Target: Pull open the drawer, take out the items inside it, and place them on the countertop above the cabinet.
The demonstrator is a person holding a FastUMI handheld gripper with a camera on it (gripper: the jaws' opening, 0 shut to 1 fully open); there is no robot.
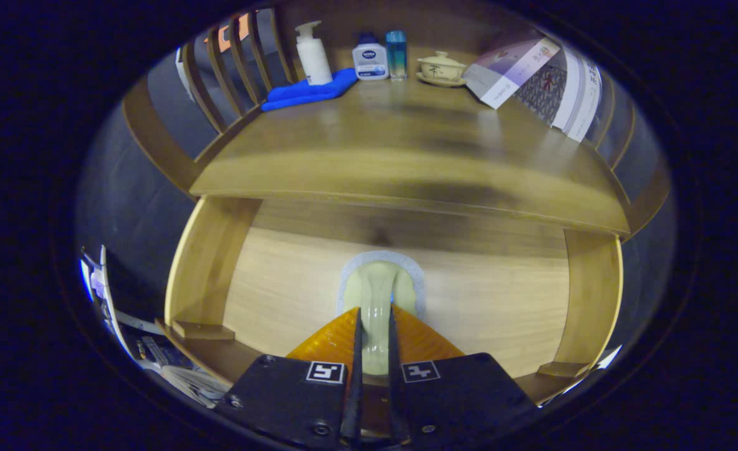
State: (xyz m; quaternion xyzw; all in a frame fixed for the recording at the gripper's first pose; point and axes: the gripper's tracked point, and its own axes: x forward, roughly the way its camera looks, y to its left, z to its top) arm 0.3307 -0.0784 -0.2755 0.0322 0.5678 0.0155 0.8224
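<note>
The wooden drawer (209, 263) stands pulled open below the countertop (406, 150), and its pale floor lies under my fingers. My gripper (374, 310) is shut on a soft pale-green pad with a light grey rim (378, 282). Both fingers pinch its middle, so it bulges out just ahead of the fingertips. The pad hangs over the middle of the drawer floor; I cannot tell whether it still touches the floor. No other item lies on the part of the drawer floor that I see.
Along the back of the countertop stand a white pump bottle (313, 53) on a blue cloth (309, 92), a small white bottle (369, 57), a blue glass bottle (396, 53) and a lidded teacup (441, 67). Leaning books (532, 75) fill the right corner. Slatted rails (231, 62) border the left.
</note>
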